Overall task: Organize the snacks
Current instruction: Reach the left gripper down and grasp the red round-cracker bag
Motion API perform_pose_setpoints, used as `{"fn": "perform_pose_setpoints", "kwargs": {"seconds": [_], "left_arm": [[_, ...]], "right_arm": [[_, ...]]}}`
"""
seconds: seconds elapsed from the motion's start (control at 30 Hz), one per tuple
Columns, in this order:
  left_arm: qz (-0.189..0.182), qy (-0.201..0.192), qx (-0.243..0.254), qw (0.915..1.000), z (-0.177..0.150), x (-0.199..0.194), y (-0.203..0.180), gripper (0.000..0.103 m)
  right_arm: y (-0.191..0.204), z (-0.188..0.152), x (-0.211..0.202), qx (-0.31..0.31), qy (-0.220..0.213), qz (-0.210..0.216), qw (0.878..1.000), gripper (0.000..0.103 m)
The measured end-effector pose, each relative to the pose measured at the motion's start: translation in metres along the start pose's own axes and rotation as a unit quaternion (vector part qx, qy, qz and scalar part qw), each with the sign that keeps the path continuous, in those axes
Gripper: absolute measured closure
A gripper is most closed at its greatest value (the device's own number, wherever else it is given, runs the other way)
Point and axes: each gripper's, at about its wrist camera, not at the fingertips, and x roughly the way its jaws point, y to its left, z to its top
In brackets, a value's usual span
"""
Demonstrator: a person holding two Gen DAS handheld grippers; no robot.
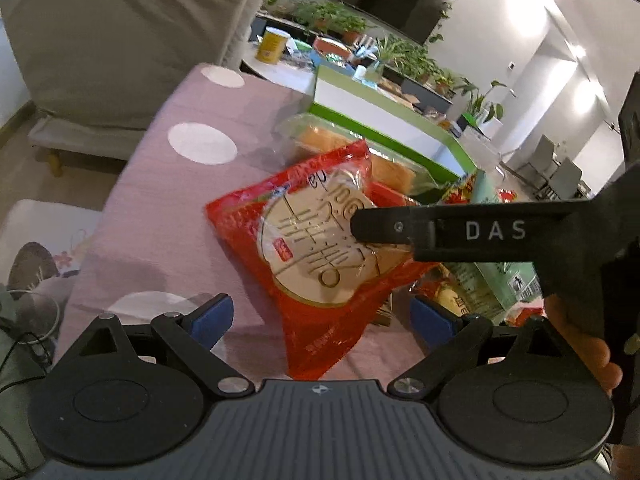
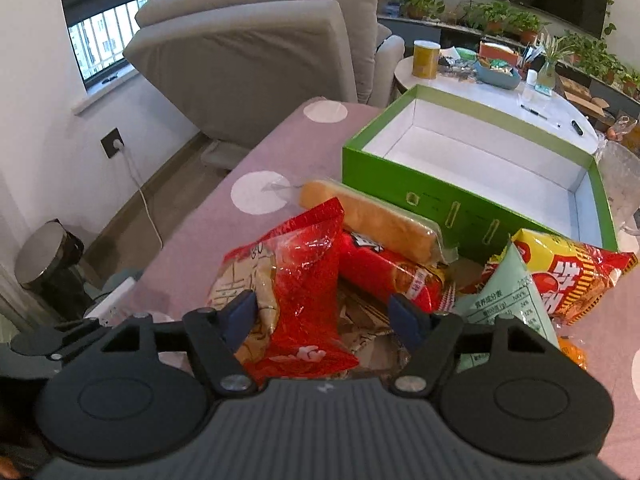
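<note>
My left claw (image 1: 322, 322) hangs with its jaws spread wide, gripping nothing, over a red snack bag with a round cracker (image 1: 316, 240) that lies on the pink spotted tablecloth (image 1: 160, 200), in front of the open green box (image 2: 472, 172). My right claw (image 2: 324, 316) straddles that same red bag (its jaws are apart; I cannot tell whether the blue pads (image 2: 242, 310) press the wrapper). Just before the box lie a long bread loaf in clear wrap (image 2: 384, 220) and a red biscuit roll (image 2: 388, 272). At the box's near right corner sit a mint-green pouch (image 2: 508, 296) and a yellow-red bag (image 2: 572, 272).
</note>
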Motion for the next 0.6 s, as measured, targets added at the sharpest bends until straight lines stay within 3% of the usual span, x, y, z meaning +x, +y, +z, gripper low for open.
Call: {"fn": "perform_pose_setpoints", "kwargs": {"seconds": [0.17, 0.4, 0.6], "left_arm": [[0.000, 0.011, 0.000, 0.9999, 0.001, 0.015, 0.000, 0.012], [-0.010, 0.015, 0.012, 0.9998, 0.007, 0.022, -0.002, 0.026], [0.011, 0.011, 0.038, 0.9992, 0.006, 0.028, -0.013, 0.028]], "right_arm": [[-0.001, 0.002, 0.008, 0.001, 0.023, 0.014, 1.000, 0.042], [-0.013, 0.000, 0.019, 0.038, 0.036, 0.053, 0.997, 0.043], [-0.018, 0.001, 0.024, 0.071, 0.053, 0.105, 0.991, 0.043]]}}
